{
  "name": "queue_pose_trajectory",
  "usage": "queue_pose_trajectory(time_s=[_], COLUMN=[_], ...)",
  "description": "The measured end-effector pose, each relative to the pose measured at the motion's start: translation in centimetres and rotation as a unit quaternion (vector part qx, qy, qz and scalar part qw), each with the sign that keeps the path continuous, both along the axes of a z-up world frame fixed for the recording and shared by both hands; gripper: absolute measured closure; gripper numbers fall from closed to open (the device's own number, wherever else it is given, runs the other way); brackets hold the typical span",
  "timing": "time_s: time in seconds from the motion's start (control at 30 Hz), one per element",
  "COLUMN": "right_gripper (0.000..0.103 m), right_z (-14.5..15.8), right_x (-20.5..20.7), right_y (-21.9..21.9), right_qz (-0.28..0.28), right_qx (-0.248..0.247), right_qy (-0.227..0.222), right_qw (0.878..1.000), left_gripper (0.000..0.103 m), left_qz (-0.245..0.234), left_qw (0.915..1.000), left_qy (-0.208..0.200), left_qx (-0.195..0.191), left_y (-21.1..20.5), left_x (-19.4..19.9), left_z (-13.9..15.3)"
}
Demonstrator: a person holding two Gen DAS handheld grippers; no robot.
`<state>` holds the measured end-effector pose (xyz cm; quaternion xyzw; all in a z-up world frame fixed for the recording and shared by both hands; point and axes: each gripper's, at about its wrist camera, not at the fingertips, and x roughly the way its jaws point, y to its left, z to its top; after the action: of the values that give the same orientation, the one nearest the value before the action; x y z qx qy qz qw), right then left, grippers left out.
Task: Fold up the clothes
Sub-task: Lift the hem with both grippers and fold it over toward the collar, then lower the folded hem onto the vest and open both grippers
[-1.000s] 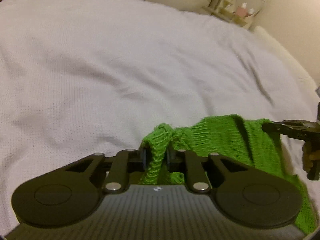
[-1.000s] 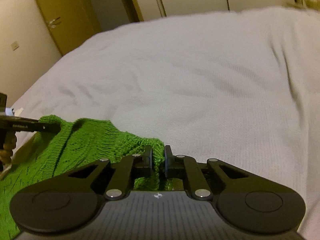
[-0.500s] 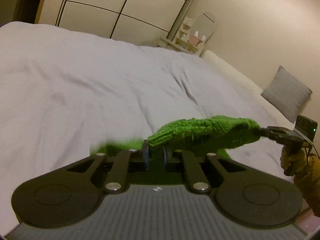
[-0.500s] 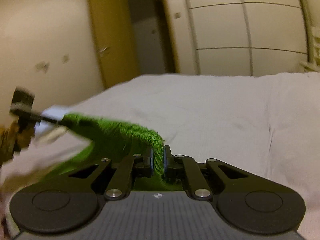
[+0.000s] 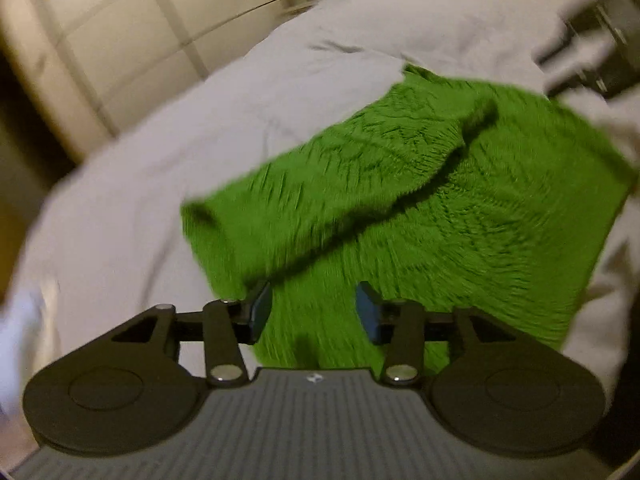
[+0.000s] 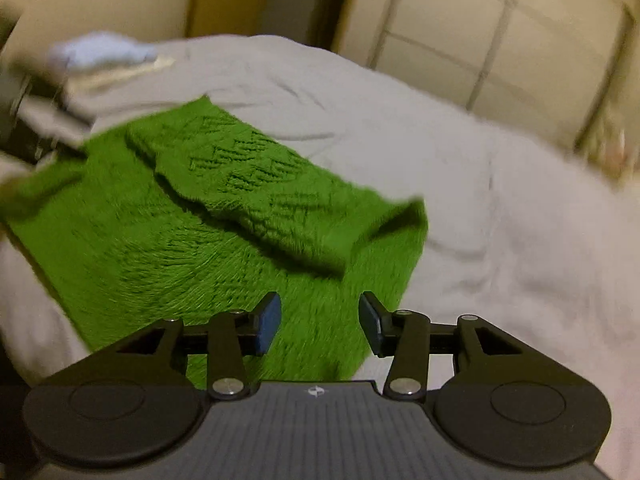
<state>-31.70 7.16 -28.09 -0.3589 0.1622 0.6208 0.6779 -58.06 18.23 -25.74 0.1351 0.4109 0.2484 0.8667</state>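
A bright green knitted garment (image 5: 420, 200) lies on the pale bed cover, its upper layer folded back over the lower one with a sleeve lying across it. My left gripper (image 5: 312, 308) hovers over the garment's near edge, jaws opening, nothing between the blue pads. The right wrist view shows the same green garment (image 6: 192, 216) with its fold. My right gripper (image 6: 320, 320) hangs above the garment's near right corner, jaws opening too, with only air between its pads. Both views are motion-blurred.
The pale bed cover (image 5: 200, 120) spreads around the garment. A blurred dark gripper body (image 5: 608, 52) shows at the upper right of the left view. Pale folded cloth (image 6: 100, 60) lies at the bed's far left. Wardrobe doors (image 6: 500, 40) stand behind.
Both grippers carried the garment's edge up and over, then let go; the green knit now lies folded on the bed. Both pairs of jaws went from shut on the knit to apart.
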Motion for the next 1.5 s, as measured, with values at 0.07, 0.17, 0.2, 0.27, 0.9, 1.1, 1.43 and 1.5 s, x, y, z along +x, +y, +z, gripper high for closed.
queue_pose_trajectory(time_s=[0.07,0.17,0.2,0.27,0.9,1.1,1.43,1.5], right_gripper=[0.057,0.057,0.055,0.051,0.096,0.096,0.095,0.090], right_z=[-0.8,-3.3,-4.0,-5.4,-5.7,-5.2,-7.4,-7.7], right_x=[-1.2,-2.6,-2.8,-3.3,-5.4,-6.3,-6.7,-7.0], right_y=[1.6,4.0,4.6,5.9,-2.8,-4.4,-4.1,-4.0], right_qz=[0.025,0.069,0.080,0.101,0.027,-0.003,-0.007,-0.003], right_qx=[-0.008,-0.023,-0.028,-0.039,0.009,0.029,-0.001,-0.010], right_qy=[-0.055,-0.137,-0.155,-0.190,-0.187,-0.174,-0.157,-0.161], right_qw=[0.998,0.988,0.984,0.976,0.982,0.984,0.988,0.987], left_gripper=[0.058,0.055,0.054,0.050,0.094,0.094,0.092,0.089], left_qz=[-0.019,-0.042,-0.045,-0.056,-0.006,0.012,0.029,0.032], left_qw=[0.9991,0.9957,0.9950,0.9921,0.9991,0.9988,0.9993,0.9993], left_qy=[0.024,0.055,0.061,0.077,-0.013,-0.035,-0.013,-0.018], left_qx=[0.029,0.062,0.065,0.082,0.040,0.033,0.018,0.007], left_y=[0.7,1.9,2.4,3.1,-7.2,-8.2,-8.3,-8.2], left_x=[1.3,3.0,3.4,4.0,-2.9,-3.7,-3.0,-3.3], left_z=[-0.9,-2.1,-2.3,-3.3,-4.0,-2.6,-4.8,-4.5])
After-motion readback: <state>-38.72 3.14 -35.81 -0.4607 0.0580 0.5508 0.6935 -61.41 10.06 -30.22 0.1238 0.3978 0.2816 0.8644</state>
